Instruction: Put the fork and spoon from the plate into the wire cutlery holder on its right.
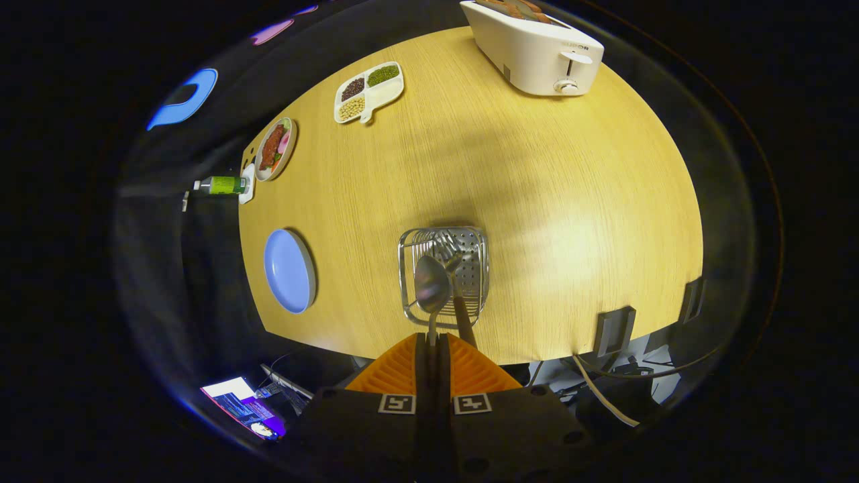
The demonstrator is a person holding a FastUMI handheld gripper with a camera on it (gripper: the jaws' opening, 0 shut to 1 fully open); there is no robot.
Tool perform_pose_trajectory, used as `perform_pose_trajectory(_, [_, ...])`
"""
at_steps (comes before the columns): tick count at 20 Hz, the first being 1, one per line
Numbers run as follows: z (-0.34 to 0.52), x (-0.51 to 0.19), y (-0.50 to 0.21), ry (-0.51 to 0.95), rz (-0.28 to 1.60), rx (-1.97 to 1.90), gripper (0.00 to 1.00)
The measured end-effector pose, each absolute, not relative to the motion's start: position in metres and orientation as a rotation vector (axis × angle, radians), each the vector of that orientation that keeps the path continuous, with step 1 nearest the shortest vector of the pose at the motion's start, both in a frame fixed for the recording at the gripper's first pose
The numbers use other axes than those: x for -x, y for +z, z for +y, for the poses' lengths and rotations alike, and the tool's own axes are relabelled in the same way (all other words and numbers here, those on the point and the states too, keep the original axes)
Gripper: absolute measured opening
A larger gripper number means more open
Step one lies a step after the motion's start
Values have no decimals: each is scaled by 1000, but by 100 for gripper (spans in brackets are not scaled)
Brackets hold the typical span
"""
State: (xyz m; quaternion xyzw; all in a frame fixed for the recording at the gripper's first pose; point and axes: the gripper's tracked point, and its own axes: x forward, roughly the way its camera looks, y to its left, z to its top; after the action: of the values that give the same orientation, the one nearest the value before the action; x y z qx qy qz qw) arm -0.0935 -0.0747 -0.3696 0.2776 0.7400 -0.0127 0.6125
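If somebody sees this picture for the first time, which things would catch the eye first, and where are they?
First, the spoon pinched between the gripper fingers, its bowl over the wire cutlery holder, where the fork already sits. Next, the empty blue plate to the holder's left near the table edge. Then the white toaster at the table's far side.

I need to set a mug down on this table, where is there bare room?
The widest bare patch of table lies between the toaster and the wire cutlery holder. A smaller one sits between the holder and the blue plate. The far edge by the divided dish, food plate and bottle is crowded. The claw is shut on the spoon.
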Motion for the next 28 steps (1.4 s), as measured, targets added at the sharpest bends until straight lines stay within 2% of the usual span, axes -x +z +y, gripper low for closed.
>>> perform_pose_trajectory(8, [-68,75,-414,-93,1796,-624,9])
perform_pose_trajectory(13, [-72,66,-414,-107,1745,-639,13])
perform_pose_trajectory(18, [-78,58,-393,-98,1599,-666,38])
perform_pose_trajectory(19, [-77,53,-390,-84,1548,-670,53])
perform_pose_trajectory(22, [-83,46,-373,-71,1400,-634,74])
perform_pose_trajectory(26, [-95,36,-343,-103,1183,-519,90])
perform_pose_trajectory(28, [-93,33,-323,-109,1084,-480,92])
